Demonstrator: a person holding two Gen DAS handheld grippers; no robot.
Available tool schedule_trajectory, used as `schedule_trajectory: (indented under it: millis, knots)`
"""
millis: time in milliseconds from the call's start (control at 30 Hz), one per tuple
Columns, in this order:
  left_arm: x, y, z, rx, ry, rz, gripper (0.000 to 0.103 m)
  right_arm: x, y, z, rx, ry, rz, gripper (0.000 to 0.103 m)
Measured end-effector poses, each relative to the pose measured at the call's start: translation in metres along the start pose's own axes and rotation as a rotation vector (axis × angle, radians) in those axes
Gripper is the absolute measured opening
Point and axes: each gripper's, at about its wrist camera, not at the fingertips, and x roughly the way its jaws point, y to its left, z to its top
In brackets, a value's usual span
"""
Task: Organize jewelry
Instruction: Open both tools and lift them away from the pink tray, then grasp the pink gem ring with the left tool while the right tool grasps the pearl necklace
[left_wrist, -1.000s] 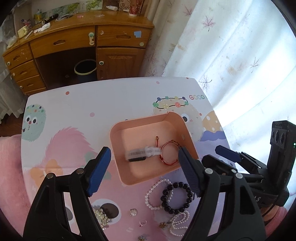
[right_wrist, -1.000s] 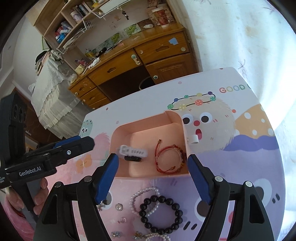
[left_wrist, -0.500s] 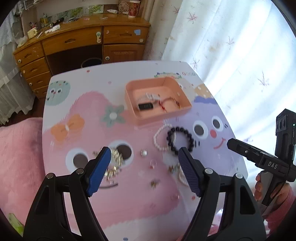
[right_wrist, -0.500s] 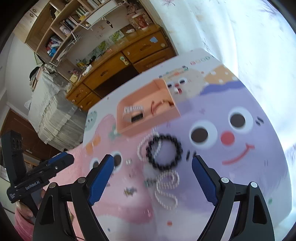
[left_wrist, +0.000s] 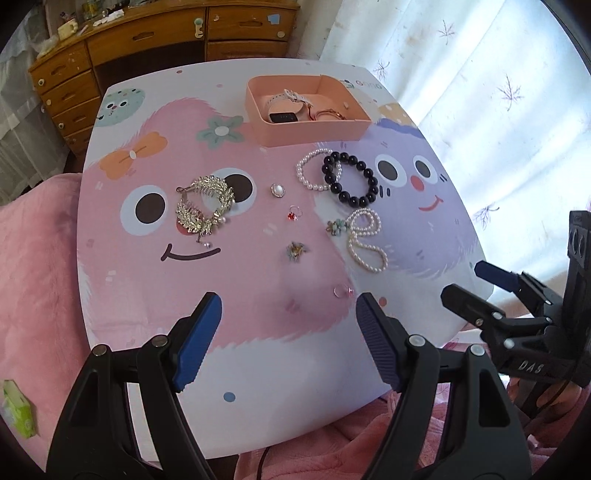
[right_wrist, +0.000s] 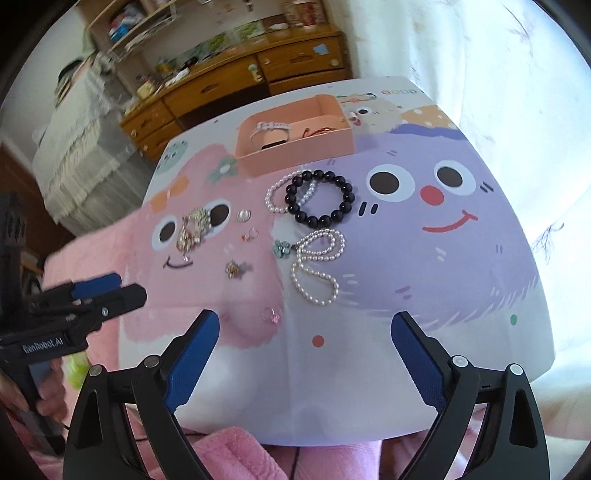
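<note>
A pink tray (left_wrist: 306, 134) (right_wrist: 295, 153) at the table's far side holds a watch (left_wrist: 284, 107) and a red bracelet (left_wrist: 328, 114). On the table lie a black bead bracelet (left_wrist: 351, 179) (right_wrist: 320, 197), a small pearl bracelet (left_wrist: 314, 173), a pearl necklace (left_wrist: 365, 240) (right_wrist: 317, 266), a gold leaf hairpiece (left_wrist: 205, 205) (right_wrist: 192, 227), and several small rings and brooches. My left gripper (left_wrist: 288, 339) is open and empty over the near table edge. My right gripper (right_wrist: 304, 354) is open and empty, also at the near edge.
The cartoon-print table (left_wrist: 147, 295) stands over a pink blanket (left_wrist: 33, 266). A wooden desk with drawers (left_wrist: 147, 33) is behind it, a white curtain (left_wrist: 480, 74) to the right. A green packet (left_wrist: 16, 413) lies on the blanket at left.
Both grippers have pulled back from above the pink tray to the near edge of the table, still open and empty. The jewelry has not moved.
</note>
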Motion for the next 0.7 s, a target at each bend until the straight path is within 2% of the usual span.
schedule_trajectory:
  millis: [67, 233, 433, 500, 600, 700]
  knots:
    - [-0.002, -0.006, -0.003, 0.01, -0.003, 0.016, 0.073, 0.003, 0.007, 0.003, -0.069, 0.022, -0.036, 0.095]
    - [-0.002, -0.02, -0.001, -0.001, 0.007, 0.002, 0.073, 0.01, 0.017, 0.011, -0.246, 0.044, -0.055, 0.095]
    - [0.013, -0.04, -0.001, -0.041, 0.032, 0.049, 0.073, 0.024, 0.026, 0.003, -0.609, 0.05, -0.119, 0.095]
    - [0.022, -0.049, -0.003, -0.059, 0.03, 0.05, 0.072, 0.03, 0.025, -0.007, -0.758, 0.052, -0.115, 0.095]
    - [0.037, -0.066, -0.006, -0.06, 0.015, 0.094, 0.068, 0.043, 0.019, -0.023, -0.957, 0.064, -0.12, 0.095]
    - [0.05, -0.078, -0.012, -0.102, -0.009, 0.113, 0.067, 0.05, 0.008, -0.034, -1.092, 0.047, -0.101, 0.095]
